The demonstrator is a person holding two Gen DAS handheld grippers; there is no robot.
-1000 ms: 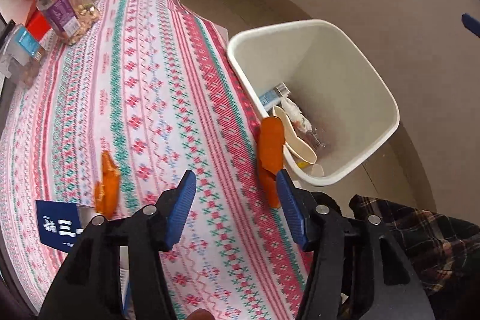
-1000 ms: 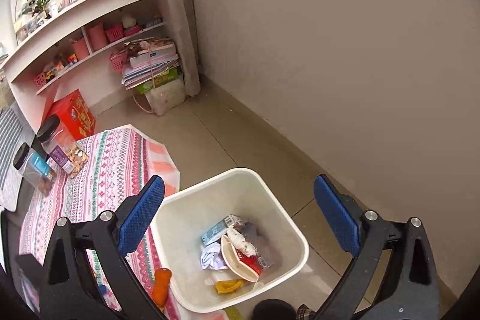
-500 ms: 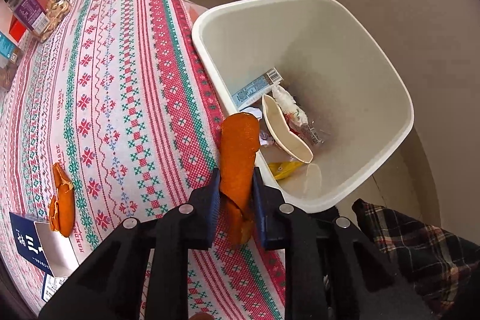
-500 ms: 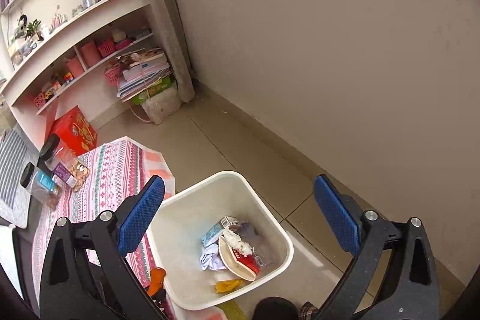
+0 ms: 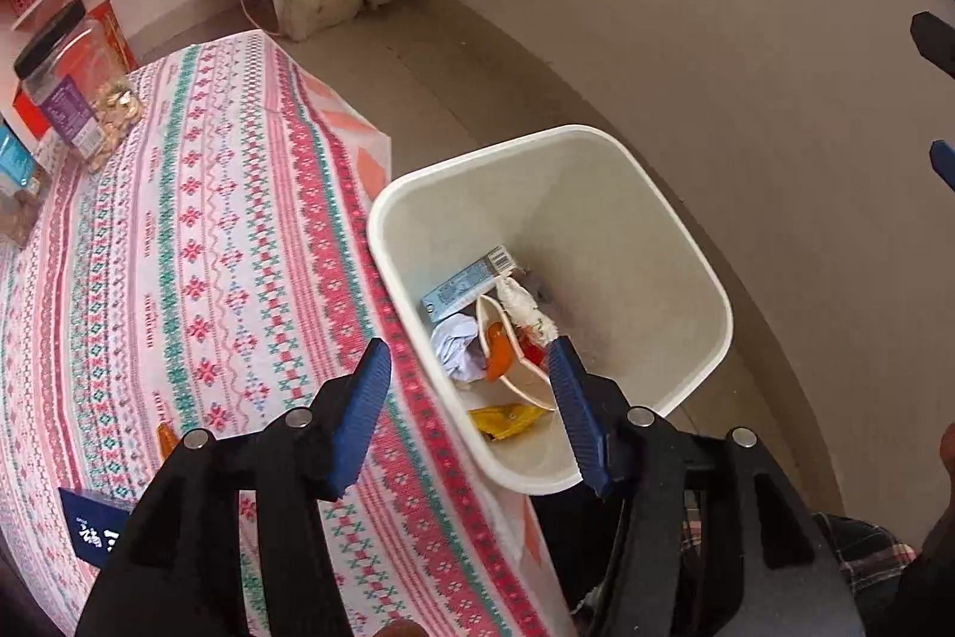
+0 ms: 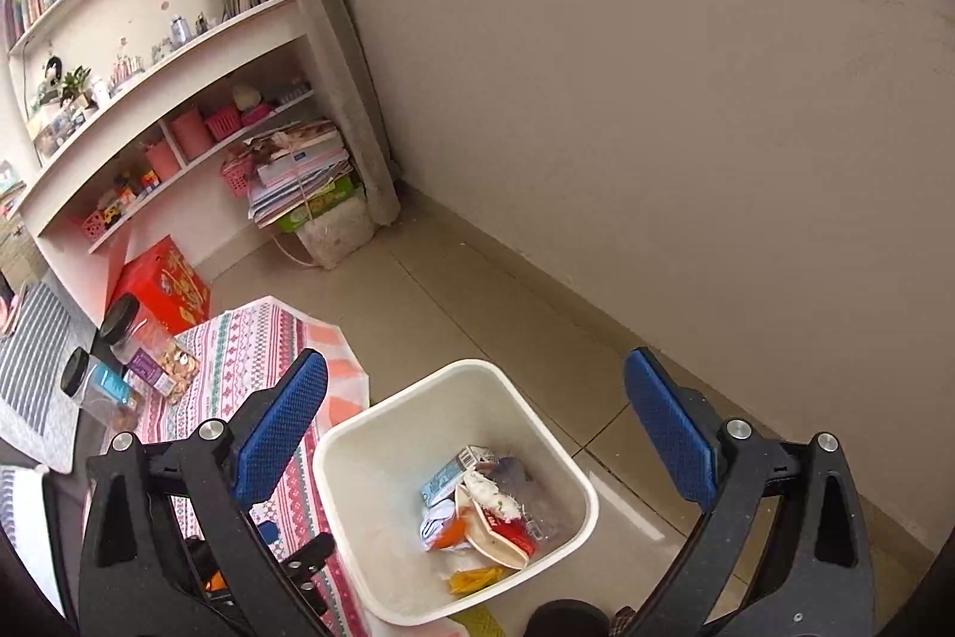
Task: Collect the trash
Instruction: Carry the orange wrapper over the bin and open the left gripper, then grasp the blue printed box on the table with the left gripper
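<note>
Hovering above the table's edge, my left gripper has its blue jaws spreading apart with nothing between them. Past and below its right finger, the orange peel lies in the white bin, resting on a pale curved paper bowl among the other rubbish: a light-blue carton against the near wall, a crumpled white paper beside it, a white wrapper with red print, and a yellow wrapper lower down. The peel is clear of my pads, well below them, inside the bin rather than on the rim.

The bin stands on the tiled floor, touching the hanging edge of the patterned tablecloth. On the cloth, just left of my left finger, a sliver of a second orange peel shows, with a dark blue card below it at the frame's edge. Two clear jars with black lids sit at the far end of the table.

My right gripper is held over the same bin, jaws wide apart and empty; through the gap I see the peel lying among the trash, below and between the two blue pads. The tip of my left gripper shows at the lower left of that view, beside the bin's wall.
</note>
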